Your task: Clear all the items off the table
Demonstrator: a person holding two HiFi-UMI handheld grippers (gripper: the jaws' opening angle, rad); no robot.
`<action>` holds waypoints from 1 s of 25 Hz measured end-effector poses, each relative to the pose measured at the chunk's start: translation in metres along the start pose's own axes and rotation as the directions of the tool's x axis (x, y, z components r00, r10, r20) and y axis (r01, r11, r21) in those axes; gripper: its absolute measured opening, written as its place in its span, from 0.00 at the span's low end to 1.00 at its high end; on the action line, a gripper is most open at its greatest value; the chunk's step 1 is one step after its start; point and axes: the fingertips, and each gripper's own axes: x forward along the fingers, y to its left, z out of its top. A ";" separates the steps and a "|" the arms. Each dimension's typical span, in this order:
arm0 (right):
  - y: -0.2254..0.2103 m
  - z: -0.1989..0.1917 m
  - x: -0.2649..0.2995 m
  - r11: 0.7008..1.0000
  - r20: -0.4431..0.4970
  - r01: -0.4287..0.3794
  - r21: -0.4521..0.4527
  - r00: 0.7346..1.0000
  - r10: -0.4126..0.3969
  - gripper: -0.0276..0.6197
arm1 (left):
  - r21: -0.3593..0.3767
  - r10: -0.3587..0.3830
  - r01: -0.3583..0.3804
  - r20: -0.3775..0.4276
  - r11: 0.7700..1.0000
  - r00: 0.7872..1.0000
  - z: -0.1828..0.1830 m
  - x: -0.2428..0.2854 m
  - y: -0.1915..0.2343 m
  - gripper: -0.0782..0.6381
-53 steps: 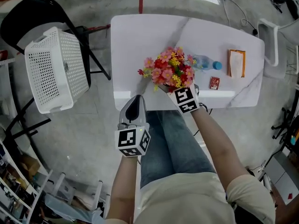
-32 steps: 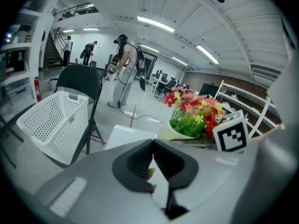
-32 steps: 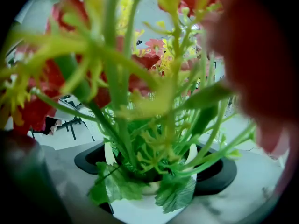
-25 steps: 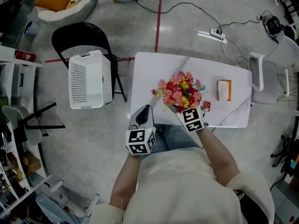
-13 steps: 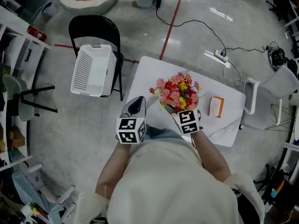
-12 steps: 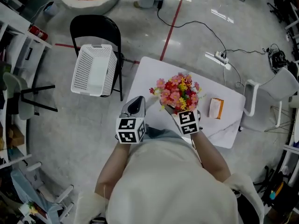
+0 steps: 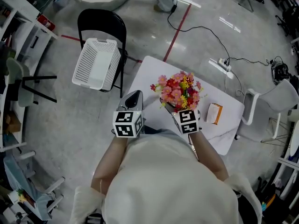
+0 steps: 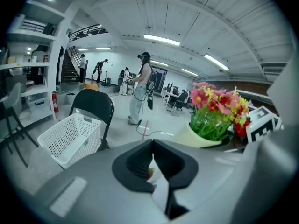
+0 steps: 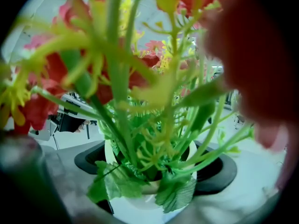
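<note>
A white pot of red, pink and yellow artificial flowers (image 7: pixel 179 90) hangs over the near part of the white table (image 7: pixel 145 73). My right gripper (image 7: pixel 176 107) is shut on it. In the right gripper view the dark jaws press on both sides of the pot (image 9: pixel 140 208), and green stems fill the picture. An orange packet (image 7: pixel 214 113) lies on the table to the right of the flowers. My left gripper (image 7: pixel 132 98) is shut and holds nothing. It hovers at the table's near left edge. The left gripper view shows the flowers (image 8: pixel 217 111) to its right.
A white mesh basket (image 7: pixel 96 63) rests on a black folding chair (image 7: pixel 103 21) left of the table; both also show in the left gripper view, basket (image 8: pixel 70 138). A white chair (image 7: pixel 254 108) stands at the table's right end. Cables and a power strip (image 7: pixel 224 63) lie on the floor beyond.
The head camera has risen, so the table and floor look smaller and farther away. Both grippers keep their places, and the right one still holds the flower pot.
</note>
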 end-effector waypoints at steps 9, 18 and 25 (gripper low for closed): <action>0.004 0.013 0.012 1.000 -0.003 0.002 0.000 1.000 -0.002 0.91 | -0.006 0.001 -0.001 0.016 1.000 1.000 0.016 0.004 0.019 0.12; 0.032 0.044 0.041 0.999 -0.003 0.040 0.010 0.999 -0.040 0.91 | -0.004 -0.034 0.034 -0.001 0.999 0.999 0.030 0.005 0.076 0.12; 0.057 0.069 0.073 0.996 -0.023 0.087 0.031 0.996 -0.087 0.91 | 0.024 -0.084 0.084 -0.005 0.996 0.996 0.053 0.006 0.122 0.12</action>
